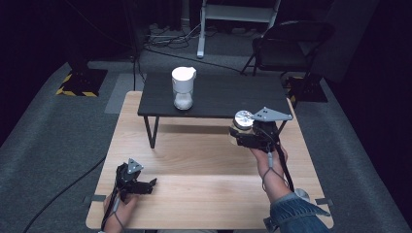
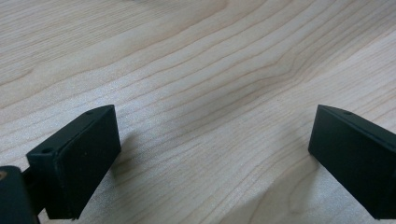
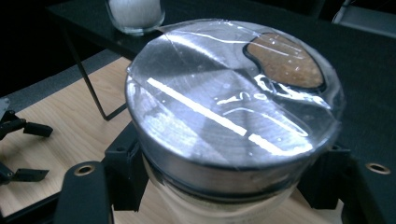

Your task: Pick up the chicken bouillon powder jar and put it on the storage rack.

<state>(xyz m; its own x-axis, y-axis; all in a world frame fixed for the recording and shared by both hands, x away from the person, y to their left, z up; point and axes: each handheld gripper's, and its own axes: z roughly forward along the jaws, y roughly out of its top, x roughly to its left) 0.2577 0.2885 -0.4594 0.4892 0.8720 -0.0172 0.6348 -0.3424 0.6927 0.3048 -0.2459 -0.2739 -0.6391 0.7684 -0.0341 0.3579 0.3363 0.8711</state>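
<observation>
Jar (image 3: 233, 126) clamped betw. R gripper (image 1: 241, 137) jaws.

The round jar's shiny brushed-metal lid (image 3: 224, 121) is glossy under clear film. The pale wooden table (image 2: 196, 70) looks matt and finely grained. The matt black plastic left claw (image 2: 212, 158) has smooth faces.

No legible text, label, brand, number or sign found. Faint marks on the jar lid (image 3: 233, 116), near its centre, are too blurred to read.
</observation>
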